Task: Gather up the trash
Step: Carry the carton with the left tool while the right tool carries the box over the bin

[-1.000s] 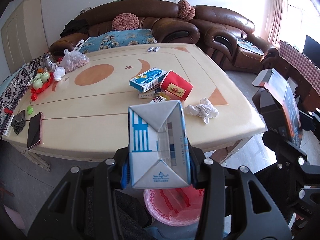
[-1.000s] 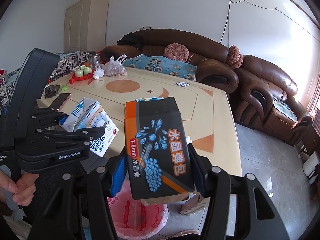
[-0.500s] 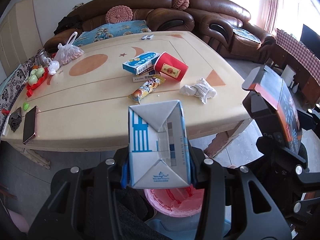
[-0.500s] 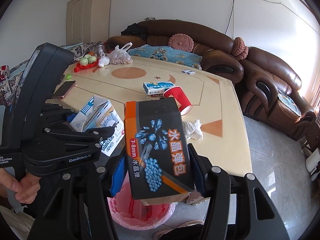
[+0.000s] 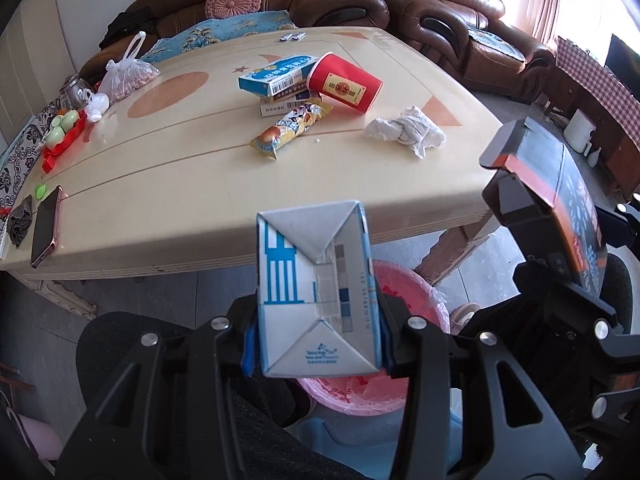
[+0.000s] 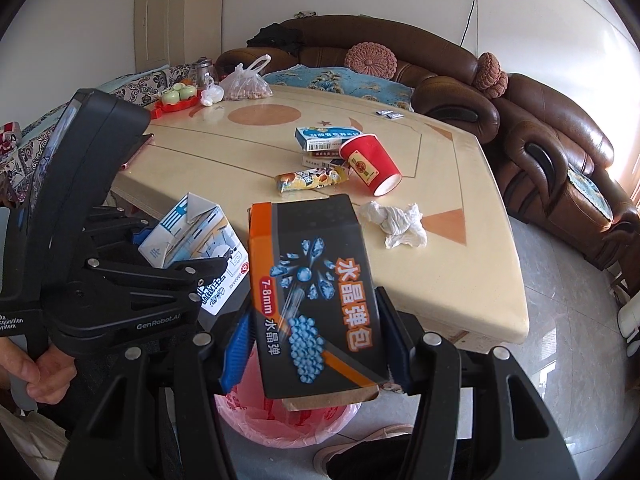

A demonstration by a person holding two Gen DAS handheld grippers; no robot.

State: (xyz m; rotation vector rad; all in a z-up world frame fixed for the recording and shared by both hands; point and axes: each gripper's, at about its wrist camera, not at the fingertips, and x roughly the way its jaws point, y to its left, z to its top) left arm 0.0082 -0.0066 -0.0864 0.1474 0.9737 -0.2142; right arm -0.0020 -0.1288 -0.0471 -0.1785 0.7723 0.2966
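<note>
The left gripper (image 5: pixel 316 344) has its jaws clamped on a blue-and-white milk carton (image 5: pixel 316 296), holding it above the pink-lined trash bin (image 5: pixel 404 300) that stands on the floor just off the near edge of the counter (image 5: pixel 200 200). The right gripper (image 6: pixel 320 348) has its jaws closed on a black-and-orange box (image 6: pixel 316 296) printed with blue beads, and it too hangs over the bin (image 6: pixel 280 424), just beside the left one. On the counter, well apart from both grippers, lie a crumpled white tissue (image 5: pixel 406 130), a snack wrapper (image 5: pixel 290 124), a tipped red paper cup (image 5: pixel 344 86) and a blue box (image 5: pixel 276 76) stacked on another flat box; the cup leans against these boxes. Near the counter's far left edge sit a phone (image 5: pixel 44 224), a red tray of green fruit (image 5: pixel 64 132) and a tied plastic bag (image 5: pixel 128 76).
</note>
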